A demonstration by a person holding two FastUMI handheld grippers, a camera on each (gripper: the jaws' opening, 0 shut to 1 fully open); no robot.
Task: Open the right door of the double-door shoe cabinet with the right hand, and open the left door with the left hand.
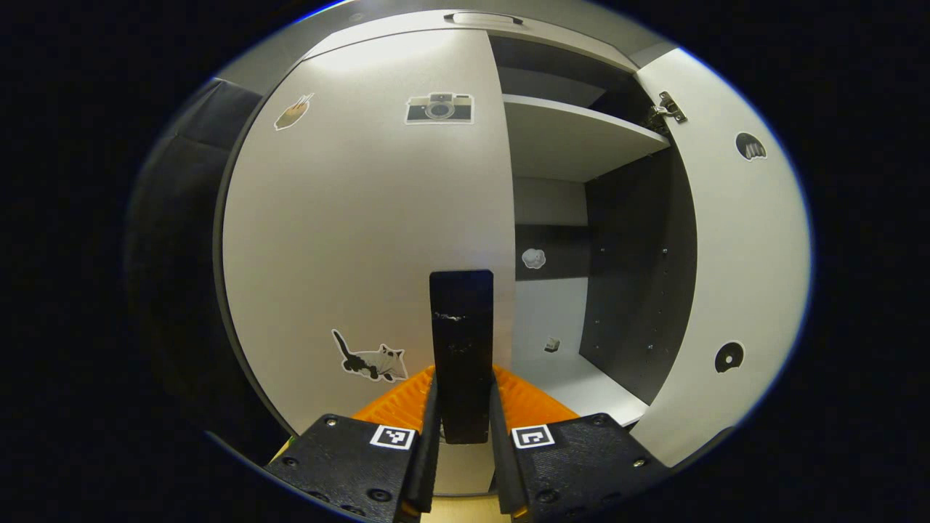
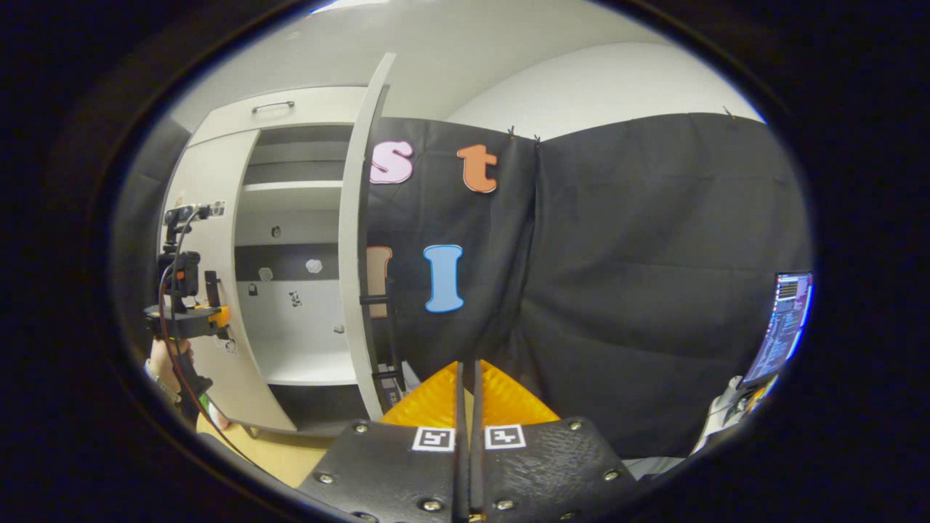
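The shoe cabinet's left door [image 1: 349,240], white with stickers, looks closed. Its black upright handle [image 1: 461,327] stands between the fingers of my left gripper [image 1: 462,378], and both press on it. The right door [image 1: 734,247] is swung wide open, baring white shelves [image 1: 574,134] and dark inner walls. In the right gripper view the open right door [image 2: 358,240] shows edge-on, and the left gripper [image 2: 216,314], held by a hand [image 2: 171,367], sits at the left door [image 2: 218,167]. My right gripper [image 2: 467,369] is shut on nothing, away from the cabinet, facing the black cloth wall.
A drawer front with a metal handle [image 1: 483,17] runs along the cabinet's top. A lit monitor [image 2: 788,327] stands at the far right of the right gripper view. Pale wooden floor [image 2: 276,454] lies under the cabinet.
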